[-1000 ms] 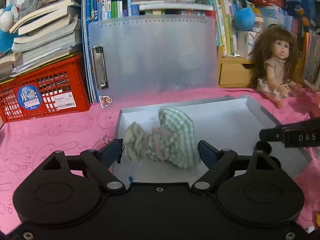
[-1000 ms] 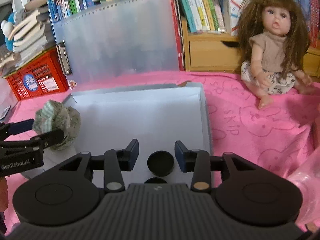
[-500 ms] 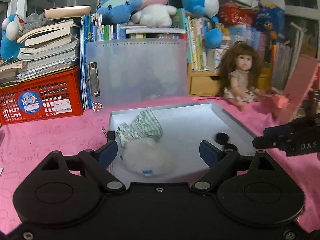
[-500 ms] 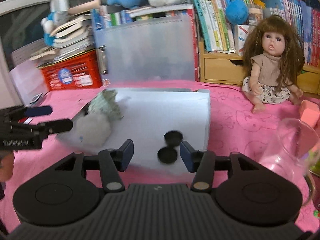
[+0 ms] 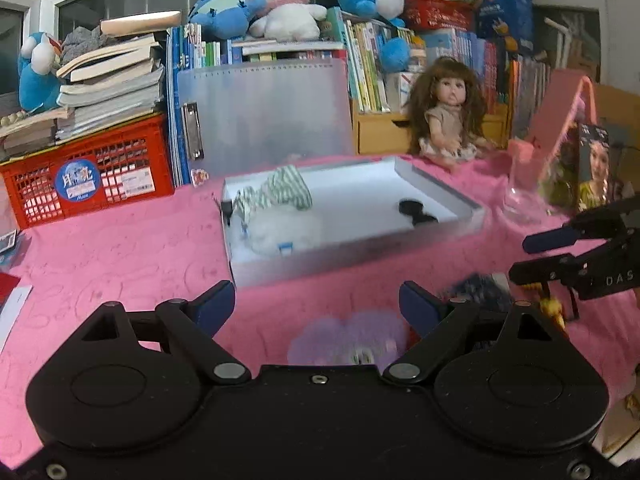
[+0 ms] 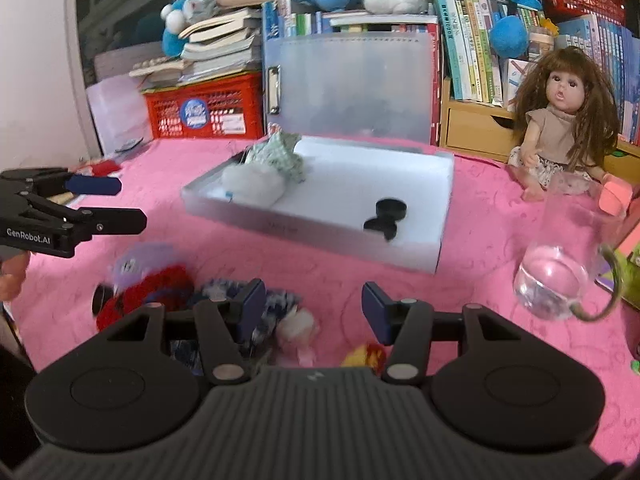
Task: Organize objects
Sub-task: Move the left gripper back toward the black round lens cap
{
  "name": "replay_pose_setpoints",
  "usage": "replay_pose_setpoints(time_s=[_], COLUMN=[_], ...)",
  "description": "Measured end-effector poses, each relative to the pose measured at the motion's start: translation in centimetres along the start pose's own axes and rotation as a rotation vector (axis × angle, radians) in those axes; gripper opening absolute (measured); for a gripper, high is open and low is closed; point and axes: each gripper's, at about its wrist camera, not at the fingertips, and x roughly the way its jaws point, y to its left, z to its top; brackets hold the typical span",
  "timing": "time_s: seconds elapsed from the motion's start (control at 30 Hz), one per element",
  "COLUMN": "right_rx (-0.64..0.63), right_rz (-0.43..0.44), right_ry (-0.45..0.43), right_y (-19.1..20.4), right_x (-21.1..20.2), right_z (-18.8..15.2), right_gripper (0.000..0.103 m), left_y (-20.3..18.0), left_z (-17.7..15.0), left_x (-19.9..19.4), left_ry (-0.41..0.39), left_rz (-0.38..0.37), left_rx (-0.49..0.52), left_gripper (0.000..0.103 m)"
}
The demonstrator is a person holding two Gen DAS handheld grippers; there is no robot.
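A shallow white tray [image 5: 440, 196] [image 6: 436, 256] lies on the pink cloth. In it lie a white plush toy with green checked cloth [image 5: 280, 208] [image 6: 264, 172] and two black round caps [image 5: 414, 211] [image 6: 386, 216]. My left gripper [image 5: 316, 308] is open and empty, in front of the tray, above a blurred purple item [image 5: 344, 340]. My right gripper [image 6: 314, 308] is open and empty, above a heap of small items: a red knitted piece [image 6: 152, 292], a blue-white piece [image 6: 276, 304], a pink-white piece [image 6: 298, 330] and a yellow-red piece [image 6: 366, 354].
A doll [image 6: 560, 120] sits at the back right beside a wooden drawer [image 6: 476, 132]. A clear glass jug [image 6: 560, 264] stands right of the tray. A red crate [image 5: 84, 176] with books, a translucent folder [image 5: 264, 112] and bookshelves with plush toys line the back.
Both grippers have pulled back from the tray toward the front; the plush toy and the caps stay in the tray. The heap of small items has come into view.
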Motion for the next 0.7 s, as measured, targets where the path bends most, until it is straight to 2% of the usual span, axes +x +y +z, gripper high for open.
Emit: replay_pose_setpoints(time_s=[0.17,0.37,0.5,0.7], right_rx=[-0.009,0.004,0.018,0.019], right_rz=[-0.019,-0.048,-0.062,-0.075], right_ry=[0.01,0.011,0.006,0.004], right_y=[0.3,0.2,0.2,0.6], right_x=[-1.3,-2.4,-2.8,-3.0], right_z=[-1.8,-3.3,-3.8,-4.3], right_gripper=[0.068,0.068,0.068,0.068], left_y=[-0.2,-0.5,-0.7,-1.0], left_z=[-1.8,-3.6,-4.6,-5.1], left_x=[-1.3,-2.3,-2.6,-3.1], left_ry=[0.015,0.031,0.038,0.033], left_rz=[-0.01,-0.029,-0.034,-0.055], left_rx=[0.003,0.0,0.004,0.01], left_gripper=[0.088,0.082,0.071,0.062])
